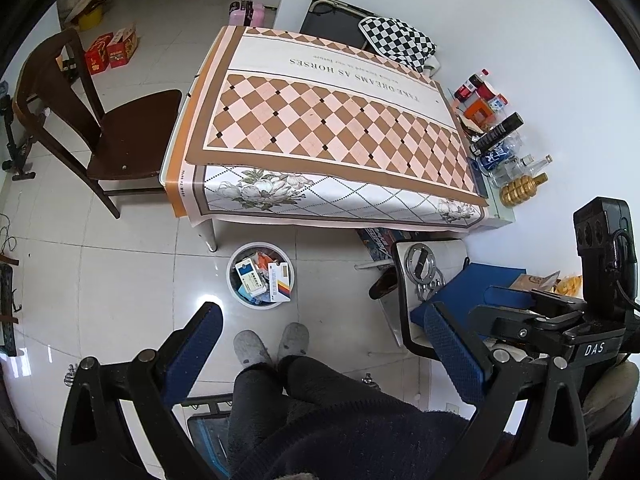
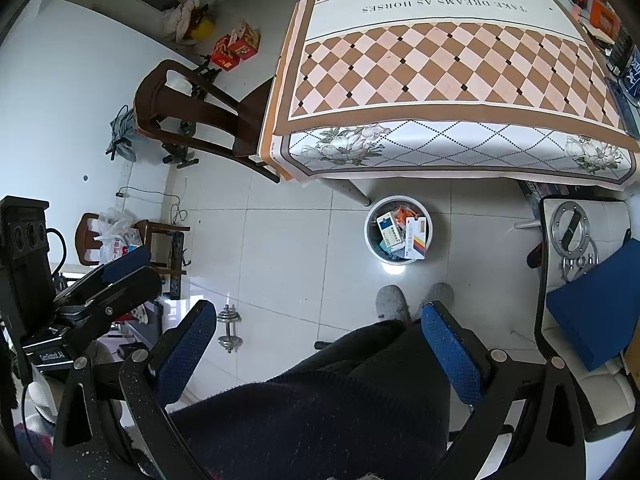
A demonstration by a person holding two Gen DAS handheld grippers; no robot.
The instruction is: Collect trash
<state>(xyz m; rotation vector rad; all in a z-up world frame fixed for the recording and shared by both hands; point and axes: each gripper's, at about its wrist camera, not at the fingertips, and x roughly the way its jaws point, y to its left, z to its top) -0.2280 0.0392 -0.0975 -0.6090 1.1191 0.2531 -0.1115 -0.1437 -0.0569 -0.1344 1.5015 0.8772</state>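
Both held high above the floor — left gripper (image 1: 324, 334) spread wide, empty; right gripper (image 2: 320, 336) likewise. Below: bin (image 1: 261, 275) full of boxes, beside table (image 1: 320, 120).

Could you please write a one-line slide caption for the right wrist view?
Open right gripper held above the person's slippers, facing a full trash bin beside the table.
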